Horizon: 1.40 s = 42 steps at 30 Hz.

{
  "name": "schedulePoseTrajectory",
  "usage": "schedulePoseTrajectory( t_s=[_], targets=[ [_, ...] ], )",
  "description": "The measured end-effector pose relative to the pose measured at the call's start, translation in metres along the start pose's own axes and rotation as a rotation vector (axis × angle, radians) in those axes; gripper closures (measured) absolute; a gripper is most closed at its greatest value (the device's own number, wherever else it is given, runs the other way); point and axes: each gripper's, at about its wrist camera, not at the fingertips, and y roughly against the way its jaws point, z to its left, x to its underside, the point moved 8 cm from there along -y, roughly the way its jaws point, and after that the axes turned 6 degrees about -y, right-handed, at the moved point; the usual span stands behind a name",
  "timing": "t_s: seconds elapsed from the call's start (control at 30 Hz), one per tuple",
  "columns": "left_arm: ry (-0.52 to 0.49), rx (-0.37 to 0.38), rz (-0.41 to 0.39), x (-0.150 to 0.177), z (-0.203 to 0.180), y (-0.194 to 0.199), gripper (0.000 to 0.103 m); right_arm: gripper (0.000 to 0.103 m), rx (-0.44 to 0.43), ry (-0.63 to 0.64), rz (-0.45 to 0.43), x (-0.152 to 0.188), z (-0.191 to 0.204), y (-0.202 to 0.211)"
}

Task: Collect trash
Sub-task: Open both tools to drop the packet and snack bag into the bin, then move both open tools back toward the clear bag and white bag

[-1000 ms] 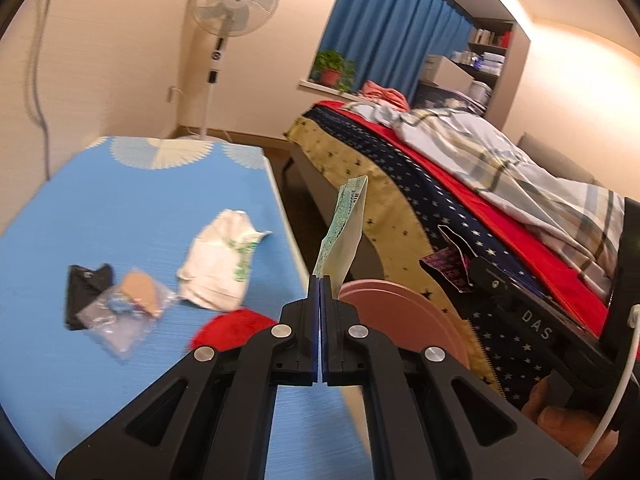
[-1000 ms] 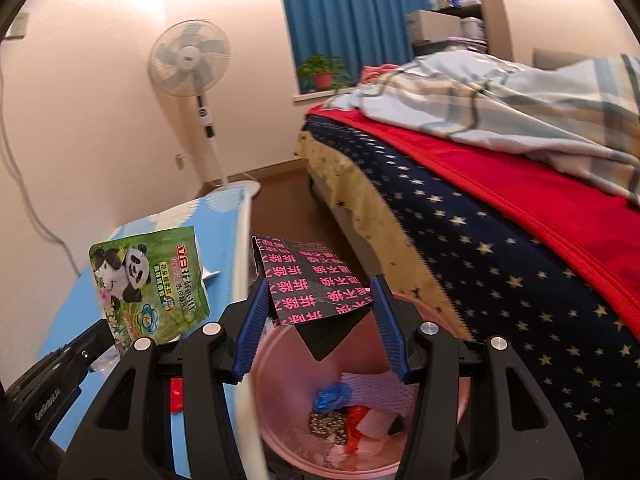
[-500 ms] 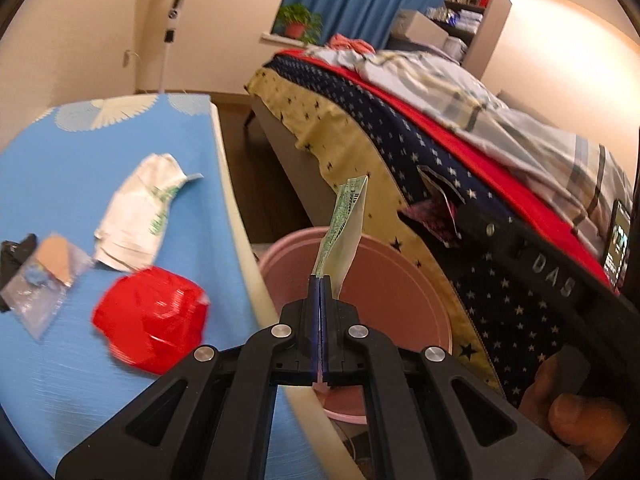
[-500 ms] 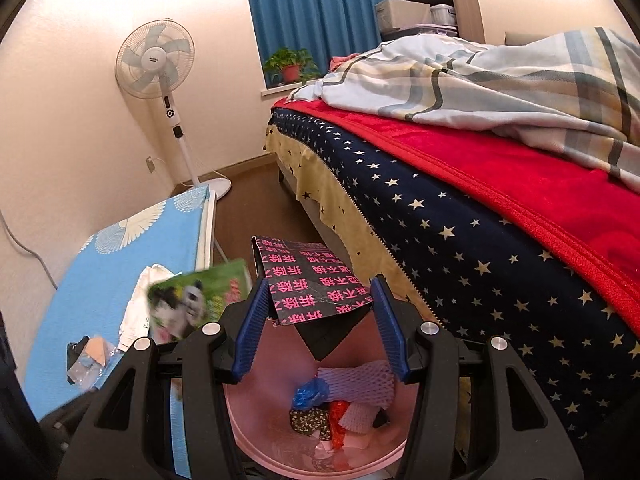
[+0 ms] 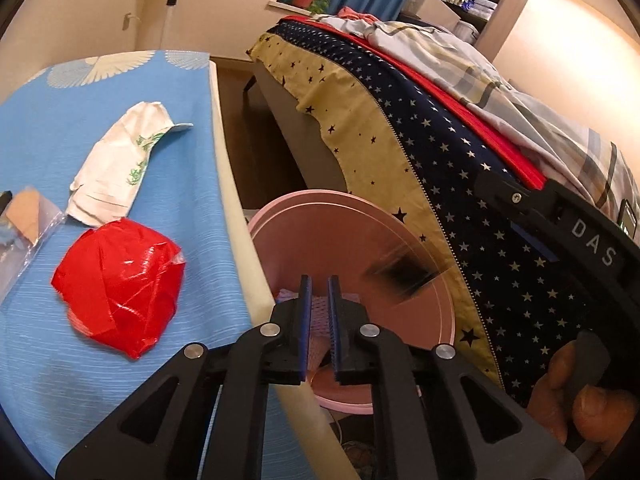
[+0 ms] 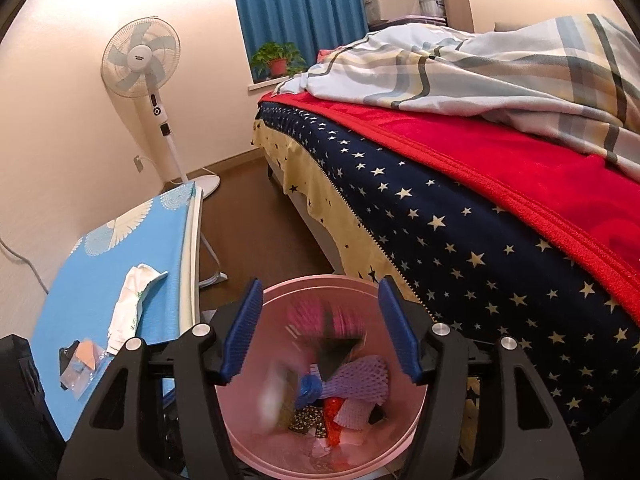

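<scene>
The bed (image 6: 460,184), the largest thing in my two views, fills the right side under a starred navy cover, a red blanket and a plaid quilt. To its left stands the board (image 5: 120,152) with a blue cover, and a fan (image 6: 140,60) stands by the far wall. Between board and bed, on the floor, sits the pink bin (image 6: 408,420), open-topped and partly filled with mixed trash. My right gripper (image 6: 320,328) hangs directly over the bin mouth; its jaws have just been opening, they stand wide apart, and no pad touches anything. Below them a black-and-pink wrapper (image 6: 328,324) shows blurred, in the air inside the bin's rim. My left gripper (image 5: 319,312) points down at the bin's near edge beside the board; its jaws have just been opening to a narrow gap, and I see nothing between them. A pale blur inside the bin may be another falling piece; I cannot tell. On the board lie a red bag (image 5: 120,284), crumpled, just in front of a white wrapper (image 5: 120,168), and at the left edge a clear packet (image 5: 24,224). A hand (image 5: 576,392) grips the right gripper's handle at lower right of the left view.
</scene>
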Motion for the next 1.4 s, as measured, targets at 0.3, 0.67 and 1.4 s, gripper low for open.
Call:
schedulePoseTrajectory(
  t_s=[0.3,0.67,1.4],
  targets=[
    [0.0,-0.03,-0.038,-0.005,0.012,0.018,0.095,0.043,-0.031,0.012,-0.017,-0.001,0.011,0.005],
    [0.001,-0.114,-0.11,-0.011,0.042,0.056,0.095,0.043,-0.18,0.08,-0.038,0.002,0.054,0.022],
    [0.282,-0.435,-0.187,0.014,0.18,0.117,0.092,0.052,-0.391,0.169,0.093,0.055,0.152,-0.004]
  ],
)
